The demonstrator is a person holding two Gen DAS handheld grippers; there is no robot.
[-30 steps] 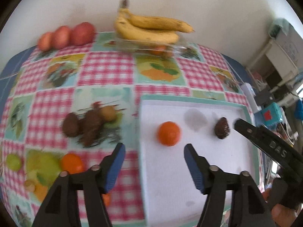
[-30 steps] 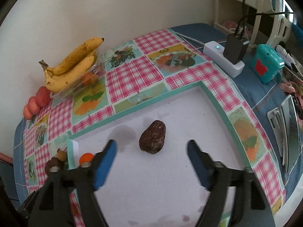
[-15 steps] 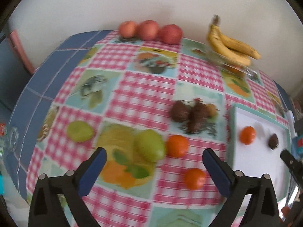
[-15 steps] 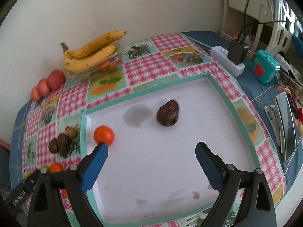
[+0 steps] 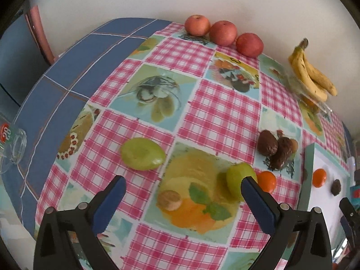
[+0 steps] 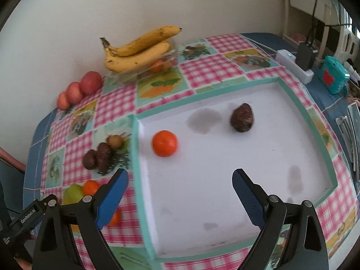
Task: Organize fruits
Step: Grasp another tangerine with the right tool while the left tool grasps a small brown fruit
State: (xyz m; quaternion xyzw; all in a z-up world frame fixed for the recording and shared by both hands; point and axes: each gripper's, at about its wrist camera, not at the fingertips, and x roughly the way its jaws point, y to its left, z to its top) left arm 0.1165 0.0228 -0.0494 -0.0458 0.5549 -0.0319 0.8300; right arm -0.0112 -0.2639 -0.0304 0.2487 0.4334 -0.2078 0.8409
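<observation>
Fruits lie scattered over a table covered with a glossy pink-checked oilcloth (image 5: 220,117) printed with fruit pictures. In the left wrist view, a smooth oval green fruit (image 5: 142,154) sits near the left, and a second green fruit (image 5: 238,177) is partly hidden behind the right blue pad of the left gripper (image 5: 183,200), which is spread wide and holds nothing. A small round tan fruit (image 5: 169,200) rests between its fingers, on a printed picture. Touching the second green fruit's right side is an orange tangerine (image 5: 267,181). Farther off, rough dark brown fruits (image 5: 275,148) cluster together. Three round red apples (image 5: 223,33) line the far edge by the wall, with spotted yellow bananas (image 5: 312,78) on a clear plastic box at far right.

In the right wrist view, a shallow white tray (image 6: 306,112) with a teal rim holds a tangerine (image 6: 164,143) at its left and a wrinkled brown fruit (image 6: 241,118) farther right, well apart. The right gripper (image 6: 180,193) hovers over the tray's near part, wide open and empty. Its left finger partly hides another tangerine.
</observation>
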